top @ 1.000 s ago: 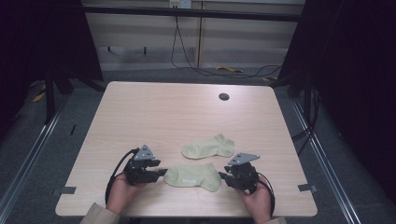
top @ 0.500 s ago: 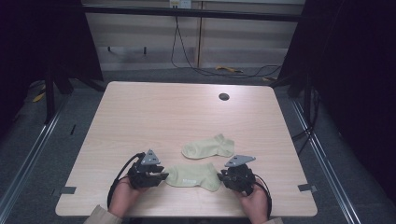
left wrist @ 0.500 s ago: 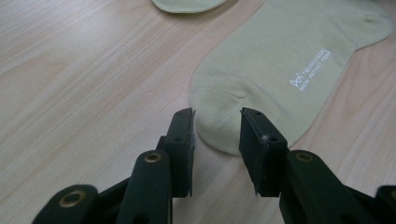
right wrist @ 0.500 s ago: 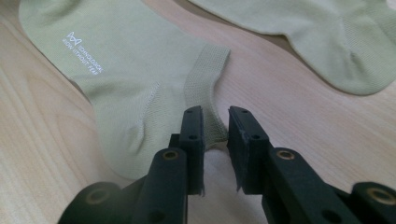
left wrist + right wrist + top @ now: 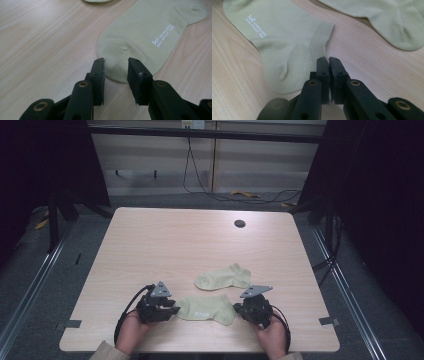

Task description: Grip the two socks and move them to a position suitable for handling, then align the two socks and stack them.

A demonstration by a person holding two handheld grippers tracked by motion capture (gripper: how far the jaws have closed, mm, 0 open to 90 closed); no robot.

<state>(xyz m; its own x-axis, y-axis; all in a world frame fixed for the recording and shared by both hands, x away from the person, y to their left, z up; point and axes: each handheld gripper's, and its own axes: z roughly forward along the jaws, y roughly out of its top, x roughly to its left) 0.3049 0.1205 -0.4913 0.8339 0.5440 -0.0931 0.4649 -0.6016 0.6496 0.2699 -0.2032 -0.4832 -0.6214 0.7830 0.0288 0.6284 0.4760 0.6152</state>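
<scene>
Pale green sock (image 5: 207,308), soft, light and limp, flat at the table's (image 5: 165,245) near edge between left gripper (image 5: 116,71), jaws closing partway astride its toe, and right gripper (image 5: 328,65), closed at the cuff edge; best pinched at cuff and toe.

A pale wooden table (image 5: 165,245) — small dark hole (image 5: 239,223) near its far edge — a second sock (image 5: 223,277).
</scene>
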